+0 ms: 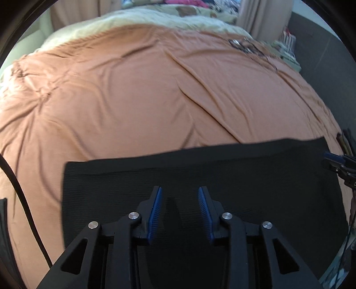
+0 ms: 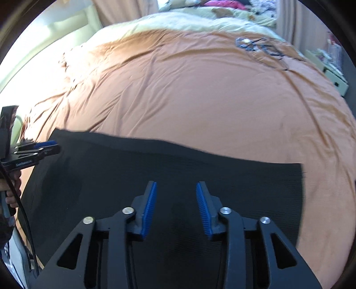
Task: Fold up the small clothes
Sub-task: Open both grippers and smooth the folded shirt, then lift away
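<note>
A black ribbed garment (image 1: 233, 169) lies flat on the orange bedsheet (image 1: 133, 100), its far edge straight across the view. My left gripper (image 1: 179, 191) is open and empty, hovering over the garment's near left part. My right gripper (image 2: 176, 185) is open and empty over the same black garment (image 2: 133, 164), toward its right side. The right gripper shows at the right edge of the left wrist view (image 1: 340, 162); the left gripper shows at the left edge of the right wrist view (image 2: 37, 149), by the garment's far left corner.
The orange sheet (image 2: 200, 93) covers the bed, wrinkled. A dark printed patch (image 2: 260, 47) lies on it far right. Cream bedding and a pile of clothes (image 2: 220, 9) sit at the far end. A black cable (image 1: 24, 204) hangs at the left. Boxes (image 2: 333, 75) stand beside the bed at right.
</note>
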Available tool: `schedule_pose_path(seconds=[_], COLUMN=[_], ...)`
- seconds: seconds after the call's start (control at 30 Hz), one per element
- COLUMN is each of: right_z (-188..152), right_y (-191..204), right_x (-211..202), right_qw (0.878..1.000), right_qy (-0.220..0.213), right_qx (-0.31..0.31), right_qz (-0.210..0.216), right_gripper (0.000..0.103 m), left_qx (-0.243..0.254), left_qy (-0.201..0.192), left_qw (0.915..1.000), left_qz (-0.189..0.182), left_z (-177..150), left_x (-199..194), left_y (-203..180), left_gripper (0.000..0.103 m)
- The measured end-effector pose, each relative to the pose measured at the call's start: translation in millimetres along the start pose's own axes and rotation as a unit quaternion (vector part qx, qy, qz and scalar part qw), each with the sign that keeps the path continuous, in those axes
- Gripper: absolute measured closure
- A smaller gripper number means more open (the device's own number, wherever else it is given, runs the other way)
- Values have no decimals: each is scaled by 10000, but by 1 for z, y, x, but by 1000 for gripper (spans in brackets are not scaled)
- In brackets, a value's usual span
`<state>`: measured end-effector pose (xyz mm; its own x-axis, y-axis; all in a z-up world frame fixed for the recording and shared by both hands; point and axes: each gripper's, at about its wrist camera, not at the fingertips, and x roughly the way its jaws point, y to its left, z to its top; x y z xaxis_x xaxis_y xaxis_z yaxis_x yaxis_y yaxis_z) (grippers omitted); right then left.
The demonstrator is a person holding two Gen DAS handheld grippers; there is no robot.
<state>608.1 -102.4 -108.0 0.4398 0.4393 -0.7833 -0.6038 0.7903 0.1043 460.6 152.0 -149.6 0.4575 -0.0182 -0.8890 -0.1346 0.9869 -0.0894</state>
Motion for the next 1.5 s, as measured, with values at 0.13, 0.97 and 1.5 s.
schedule_pose_path(seconds=[0.13,0.97,1.5], right_z=[20,36,-19], right_y=[-2,22,59], right_x=[32,32,-39], right_qw=[9997,9986,9987], right_qy=[234,161,323], right_qx=[8,501,383], right_qz=[37,-115,95], right_gripper=[75,77,47], left_qx=[83,-242,-600], left_qy=[227,175,62], left_qw=[9997,9996,9981], left_qz=[-38,-13,-143], left_z=[5,15,-59], left_x=[24,17,-54], left_y=[-10,-7,-11], left_gripper=[74,73,61])
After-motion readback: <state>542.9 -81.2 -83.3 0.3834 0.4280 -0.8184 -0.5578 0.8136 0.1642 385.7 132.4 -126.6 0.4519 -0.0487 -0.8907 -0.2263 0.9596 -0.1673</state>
